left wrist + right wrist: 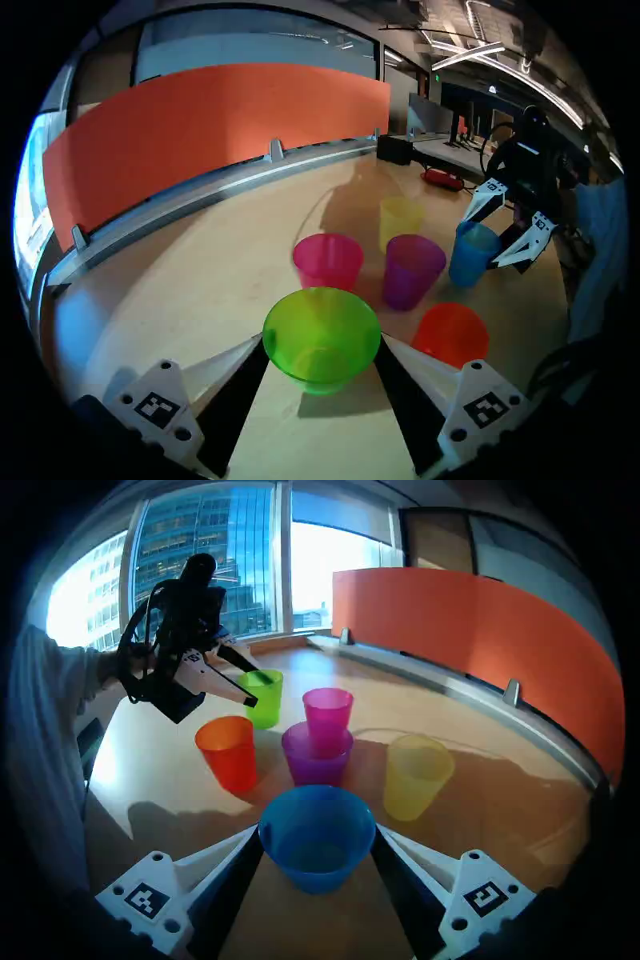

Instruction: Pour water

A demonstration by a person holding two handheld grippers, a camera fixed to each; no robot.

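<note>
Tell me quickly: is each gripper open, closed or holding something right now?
Left gripper: closed on the green cup.
Right gripper: closed on the blue cup.

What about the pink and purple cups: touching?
Apart. The left gripper view shows bare table between the pink cup and the purple cup; the right gripper view merely lines them up.

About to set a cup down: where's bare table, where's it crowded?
Free: wood between yellow cup and orange partition, and beside pink cup toward that partition. Crowded: purple cup and orange cup, packed between green cup and blue cup.
</note>
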